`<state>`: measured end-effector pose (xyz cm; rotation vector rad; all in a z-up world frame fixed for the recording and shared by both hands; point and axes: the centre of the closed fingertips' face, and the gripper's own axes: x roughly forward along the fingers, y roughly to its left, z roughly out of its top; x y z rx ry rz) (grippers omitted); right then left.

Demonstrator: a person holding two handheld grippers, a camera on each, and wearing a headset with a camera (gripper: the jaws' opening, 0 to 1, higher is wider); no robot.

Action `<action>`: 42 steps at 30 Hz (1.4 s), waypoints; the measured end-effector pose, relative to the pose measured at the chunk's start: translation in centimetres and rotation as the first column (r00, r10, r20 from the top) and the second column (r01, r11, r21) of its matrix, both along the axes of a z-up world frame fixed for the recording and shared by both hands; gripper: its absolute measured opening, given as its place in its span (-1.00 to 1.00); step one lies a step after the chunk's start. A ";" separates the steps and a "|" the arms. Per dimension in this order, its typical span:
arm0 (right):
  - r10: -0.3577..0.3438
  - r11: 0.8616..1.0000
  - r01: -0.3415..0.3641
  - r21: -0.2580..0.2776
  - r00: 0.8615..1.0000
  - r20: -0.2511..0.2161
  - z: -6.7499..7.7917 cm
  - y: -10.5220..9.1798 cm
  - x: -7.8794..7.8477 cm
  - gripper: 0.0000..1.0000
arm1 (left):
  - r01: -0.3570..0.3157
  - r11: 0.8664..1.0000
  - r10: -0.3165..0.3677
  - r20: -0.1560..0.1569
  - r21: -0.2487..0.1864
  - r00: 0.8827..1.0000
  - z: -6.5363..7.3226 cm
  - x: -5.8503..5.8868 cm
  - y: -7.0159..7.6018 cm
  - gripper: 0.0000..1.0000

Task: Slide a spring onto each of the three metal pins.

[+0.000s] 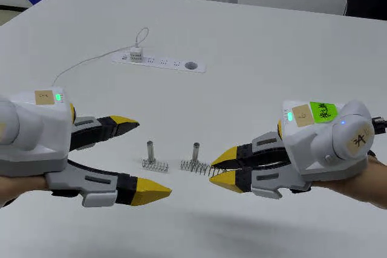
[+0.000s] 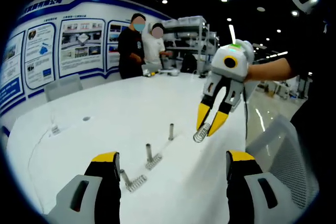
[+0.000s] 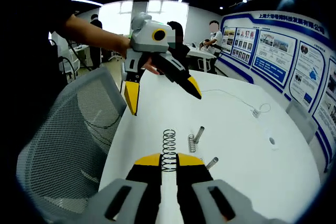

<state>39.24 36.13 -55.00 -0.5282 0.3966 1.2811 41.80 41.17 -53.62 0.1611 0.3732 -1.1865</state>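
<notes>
Well, the right gripper (image 1: 219, 170) has its jaws pinched shut on one end of the held spring (image 1: 195, 166). The spring pokes out leftward, crossing just in front of the right pin (image 1: 196, 151); whether it touches the white desk (image 1: 260, 77) I cannot tell. The left pin (image 1: 150, 149) stands upright a little way to the left, with a loose spring (image 1: 155, 165) lying at its foot. The left gripper (image 1: 145, 158) hovers at the left side, its yellow-tipped jaws spread wide with nothing between them. In the left gripper view, a third pin (image 2: 123, 177) sits nearest that gripper, and a second loose spring (image 2: 137, 182) lies against its base. All three pins are bare. Far across the desk lies a white power strip (image 1: 160, 62) with a small white plug (image 1: 136, 54) pushed into its left end.
</notes>
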 end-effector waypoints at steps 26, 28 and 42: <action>0.124 0.992 -0.123 -0.027 0.992 0.034 0.8 3.0 -1.4 -0.80 | 0.166 0.986 -0.166 0.011 0.023 0.986 -0.9 -3.3 -2.0 -0.16; 0.134 0.990 -0.133 -0.038 0.990 0.038 0.5 3.1 -1.6 -0.80 | 0.179 0.984 -0.179 0.011 0.014 0.984 -0.8 -3.6 -2.1 -0.21; 0.170 0.984 -0.168 -0.053 0.985 0.035 0.0 3.6 -2.7 -0.80 | 0.248 0.969 -0.248 0.004 0.005 0.969 -0.6 -5.1 -2.4 -0.65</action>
